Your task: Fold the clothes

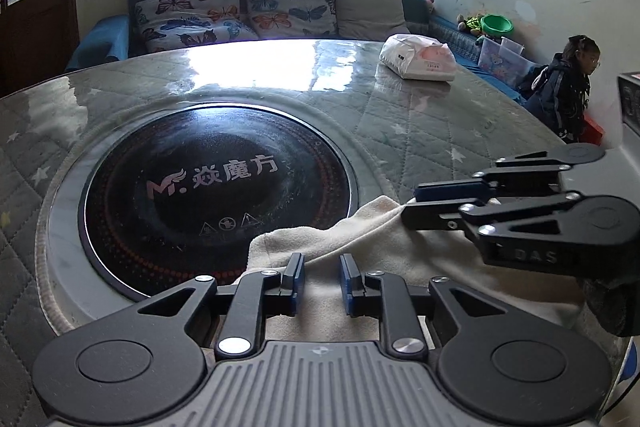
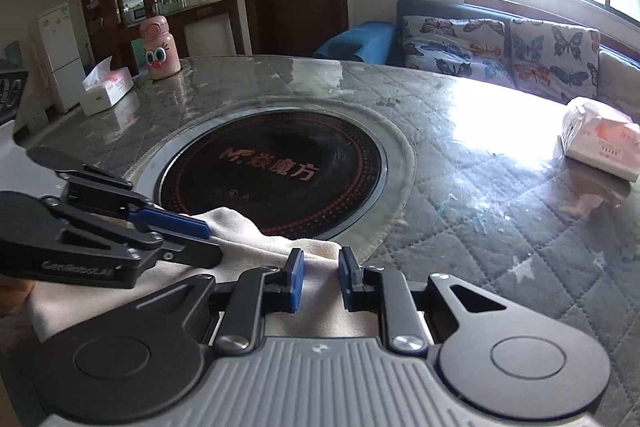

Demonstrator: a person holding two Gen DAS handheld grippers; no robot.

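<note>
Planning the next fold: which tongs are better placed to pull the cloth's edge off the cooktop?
Left, probably. The cloth overlapping the black cooktop lies just ahead of the left tongs; the right tongs grip it farther aside, by the cooktop's rim.

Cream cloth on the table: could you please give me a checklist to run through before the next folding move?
1. left claw has the cream cloth: ok, the right wrist view shows it pinching the edge.
2. right claw has the cloth: ok, the left wrist view shows a corner pinched.
3. Cloth off the black hotplate: not ok, its far edge overlaps the disc.
4. tissue pack out of the way: ok, apart from the cloth, across the table.
5. Near part of cloth lying flat: cannot tell, hidden under the claws.
</note>
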